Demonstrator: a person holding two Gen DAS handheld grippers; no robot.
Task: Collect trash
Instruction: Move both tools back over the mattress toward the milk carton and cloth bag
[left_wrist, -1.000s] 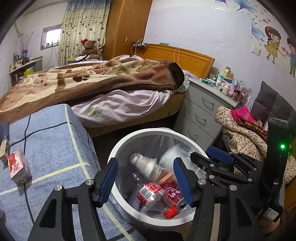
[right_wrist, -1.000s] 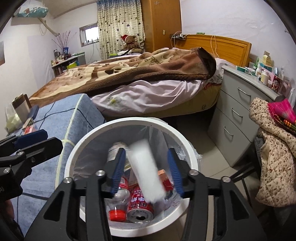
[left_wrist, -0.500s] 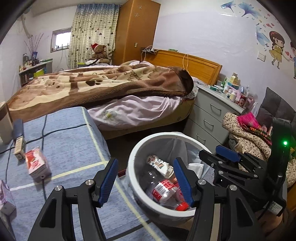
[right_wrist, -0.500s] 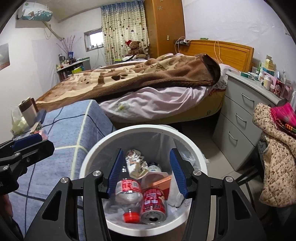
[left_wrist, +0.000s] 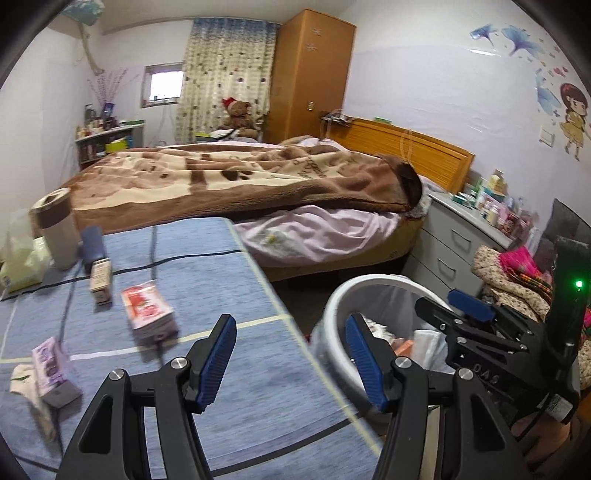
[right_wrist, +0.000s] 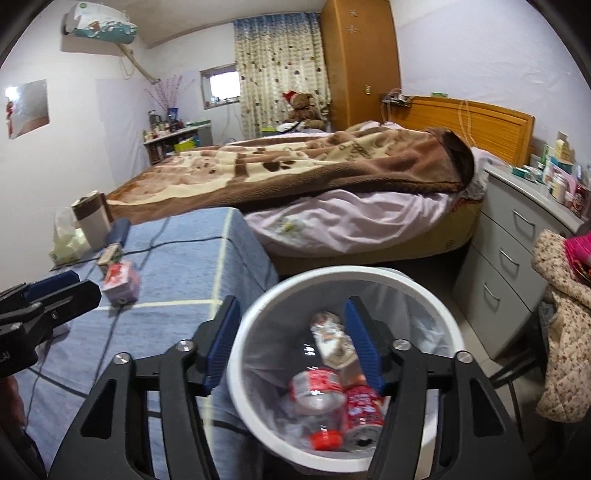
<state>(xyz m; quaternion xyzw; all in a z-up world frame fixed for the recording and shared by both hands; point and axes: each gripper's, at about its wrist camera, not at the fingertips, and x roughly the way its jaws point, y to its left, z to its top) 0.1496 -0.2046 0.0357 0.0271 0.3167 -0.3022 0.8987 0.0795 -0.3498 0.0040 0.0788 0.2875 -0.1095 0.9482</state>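
A white trash bin (right_wrist: 436, 314) with a clear liner stands on the floor beside the blue-clothed table (left_wrist: 207, 258). Inside it lie a plastic bottle with a red cap (right_wrist: 317, 391), a red can (right_wrist: 364, 410) and a crumpled wrapper (right_wrist: 332, 339). My right gripper (right_wrist: 293, 349) is open and empty above the bin. My left gripper (left_wrist: 290, 360) is open and empty over the table's right edge, with the bin (left_wrist: 334, 314) to its right. On the table lie a red and white packet (left_wrist: 147, 314), a small carton (left_wrist: 100, 278) and a purple packet (left_wrist: 50, 363).
A tall cup (left_wrist: 57, 227), a dark case (left_wrist: 92, 243) and a tissue pack (left_wrist: 18, 258) stand at the table's far left. A bed (left_wrist: 258, 184) lies behind. Grey drawers (left_wrist: 454, 247) and a chair with clothes (left_wrist: 517, 273) stand right of the bin.
A white item dropped from my right gripper into the bin. My left gripper swung left from above the bin to over the table. The right gripper drew back slightly.
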